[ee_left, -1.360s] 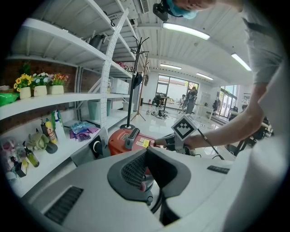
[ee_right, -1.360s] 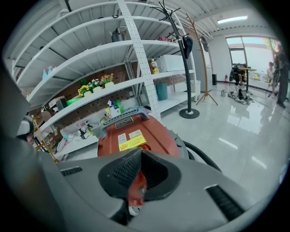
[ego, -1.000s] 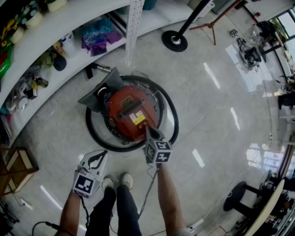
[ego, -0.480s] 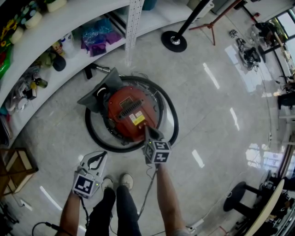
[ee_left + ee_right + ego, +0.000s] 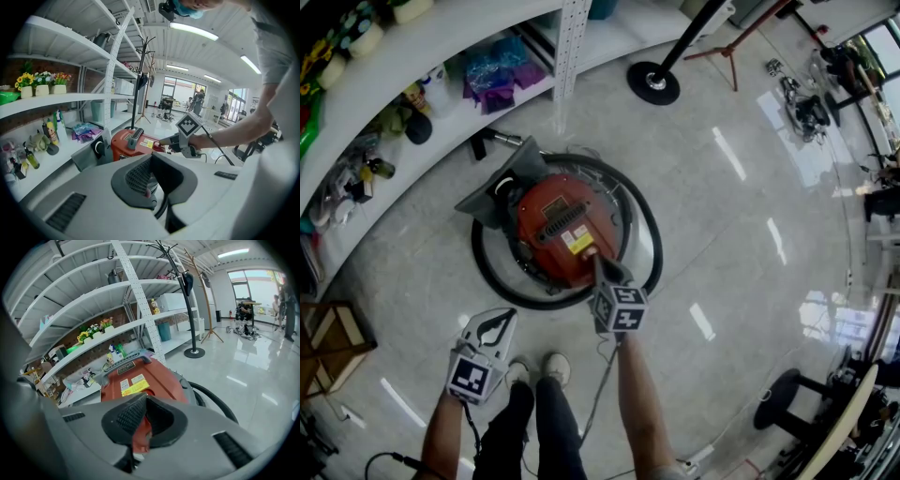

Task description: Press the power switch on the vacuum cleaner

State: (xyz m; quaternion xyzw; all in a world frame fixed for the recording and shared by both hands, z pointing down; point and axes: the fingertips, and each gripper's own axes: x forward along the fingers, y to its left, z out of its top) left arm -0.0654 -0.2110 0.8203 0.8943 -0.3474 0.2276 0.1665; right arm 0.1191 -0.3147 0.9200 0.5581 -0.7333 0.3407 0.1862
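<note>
Switch hidden under right tool (image 5: 597, 261)

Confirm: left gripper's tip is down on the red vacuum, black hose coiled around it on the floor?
Wrong gripper. In the head view it is the right gripper whose tip is down on the red vacuum; the left gripper hangs back by the shoes. The black hose coiled around it is correct.

Head view – steeply down from above, vacuum cleaner (image 5: 567, 230) near frame centre, some way below. Left gripper view – low, roughly level, looks across at it from farther back. Right gripper view sits close over its red top; all three share it
</note>
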